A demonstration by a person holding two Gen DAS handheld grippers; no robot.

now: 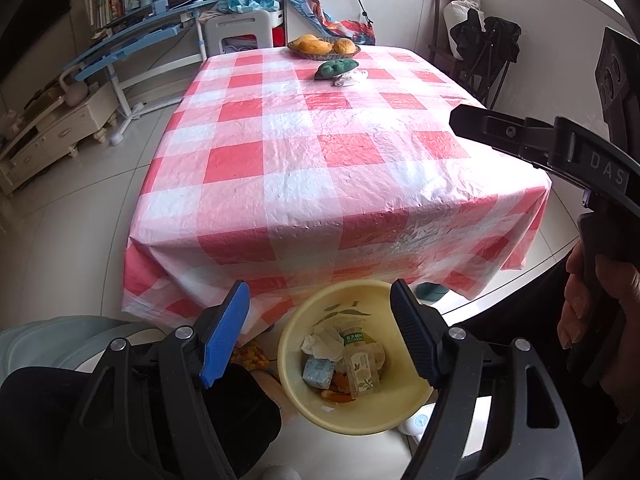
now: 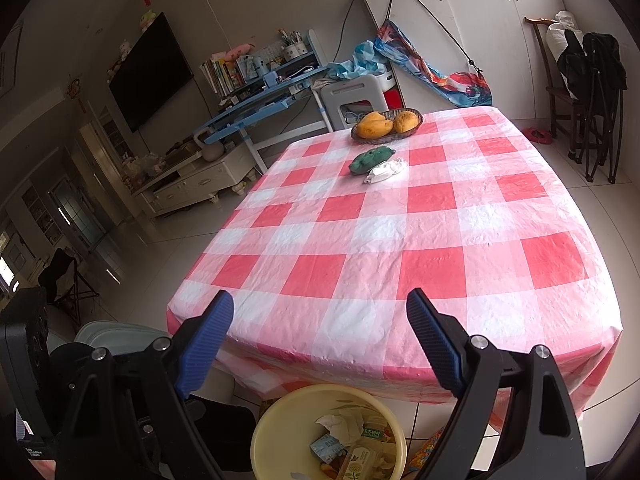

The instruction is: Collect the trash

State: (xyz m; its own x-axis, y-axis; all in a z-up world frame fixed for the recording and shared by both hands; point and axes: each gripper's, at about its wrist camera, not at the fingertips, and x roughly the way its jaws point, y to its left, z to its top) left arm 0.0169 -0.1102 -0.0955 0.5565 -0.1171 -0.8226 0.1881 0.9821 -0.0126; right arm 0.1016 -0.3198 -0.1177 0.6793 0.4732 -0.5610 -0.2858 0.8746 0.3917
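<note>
Checked tablecloth (image 2: 400,240) stretches ahead of both wide, empty claws, left (image 1: 320,332) and right (image 2: 320,344); the tissue (image 2: 386,170) lies far ahead by a green lump (image 2: 370,160)

The bin (image 1: 304,400) sits just below; a long reach could snag the cloth or grab the lump instead

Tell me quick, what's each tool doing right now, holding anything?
Left tool: open, holding nothing, above the yellow bin.
Right tool: open, holding nothing, over the table edge.

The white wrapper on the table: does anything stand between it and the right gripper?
Nothing visible does. Only bare checked cloth lies between the open right gripper and the white wrapper; the green thing sits just beside it.
</note>
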